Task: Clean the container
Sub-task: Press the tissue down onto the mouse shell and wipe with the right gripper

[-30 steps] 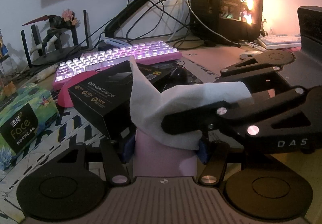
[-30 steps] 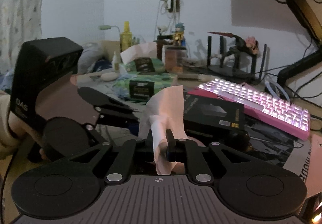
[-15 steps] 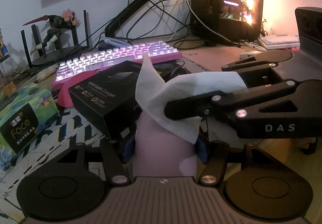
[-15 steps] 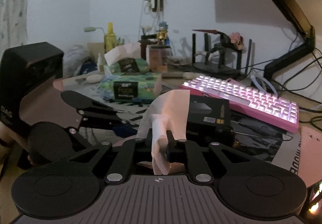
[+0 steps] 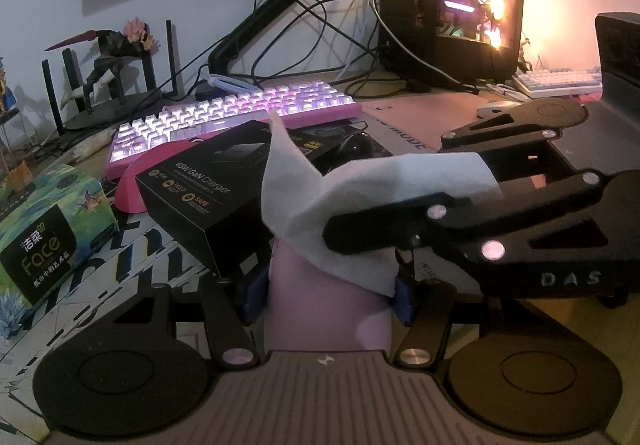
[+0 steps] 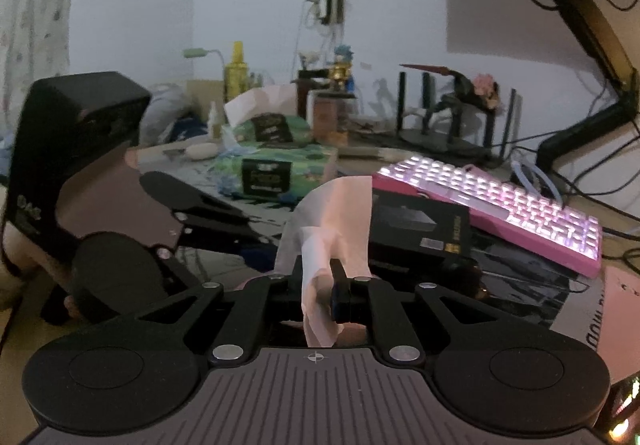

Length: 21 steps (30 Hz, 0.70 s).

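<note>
My left tool (image 5: 330, 297) grips the pink container (image 5: 328, 309) by its sides: looks light, rigid, maybe slick. Right tool (image 6: 320, 285) pinches limp tissue (image 5: 360, 197); I'd hold near its bunched middle.

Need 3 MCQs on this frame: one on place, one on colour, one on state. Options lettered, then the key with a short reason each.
1. Where is the pink container?
A. between the left hand-held gripper's fingers
B. on the keyboard
C. behind the computer tower

2. What colour is the lit keyboard's case?
A. green
B. pink
C. black

3. What is the right hand-held gripper doing?
A. open and empty
B. shut on the tissue
C. shut on the charger box

Key: A, the container sits between the blue pads; B, its edge is pink; C is wrong and B right, since the tissue is pinched between its fingers.
</note>
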Each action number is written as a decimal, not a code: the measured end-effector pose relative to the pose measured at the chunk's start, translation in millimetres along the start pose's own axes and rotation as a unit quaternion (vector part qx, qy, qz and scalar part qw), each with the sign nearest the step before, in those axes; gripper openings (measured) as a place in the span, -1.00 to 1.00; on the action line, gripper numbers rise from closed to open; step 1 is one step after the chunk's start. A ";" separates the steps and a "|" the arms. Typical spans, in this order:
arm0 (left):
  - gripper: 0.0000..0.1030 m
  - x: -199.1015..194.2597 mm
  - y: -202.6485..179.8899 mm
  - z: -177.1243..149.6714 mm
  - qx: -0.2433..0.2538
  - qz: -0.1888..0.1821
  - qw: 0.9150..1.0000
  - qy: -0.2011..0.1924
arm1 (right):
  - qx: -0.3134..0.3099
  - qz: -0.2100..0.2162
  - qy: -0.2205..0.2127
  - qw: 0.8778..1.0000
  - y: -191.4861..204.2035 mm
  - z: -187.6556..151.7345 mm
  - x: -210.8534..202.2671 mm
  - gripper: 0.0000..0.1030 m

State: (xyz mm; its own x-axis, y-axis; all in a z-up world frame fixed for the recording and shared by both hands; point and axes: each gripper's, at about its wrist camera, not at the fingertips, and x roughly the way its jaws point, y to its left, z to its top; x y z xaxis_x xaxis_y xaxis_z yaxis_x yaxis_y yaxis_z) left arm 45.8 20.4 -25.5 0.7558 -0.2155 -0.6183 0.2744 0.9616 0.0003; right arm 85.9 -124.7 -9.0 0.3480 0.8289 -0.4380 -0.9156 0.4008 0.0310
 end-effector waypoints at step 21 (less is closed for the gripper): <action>0.17 -0.1 -0.8 0.0 0.001 0.001 1.000 0.000 | 0.021 -0.023 0.002 1.000 -5.5 0.0 -0.6 -0.75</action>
State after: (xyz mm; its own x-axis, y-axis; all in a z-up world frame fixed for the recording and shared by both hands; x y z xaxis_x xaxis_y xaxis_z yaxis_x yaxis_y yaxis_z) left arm 45.5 19.6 -25.5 0.7561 -0.2145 -0.6183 0.2745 0.9616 0.0020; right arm 90.7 -127.4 -8.9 0.3879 0.8076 -0.4442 -0.8895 0.4543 0.0492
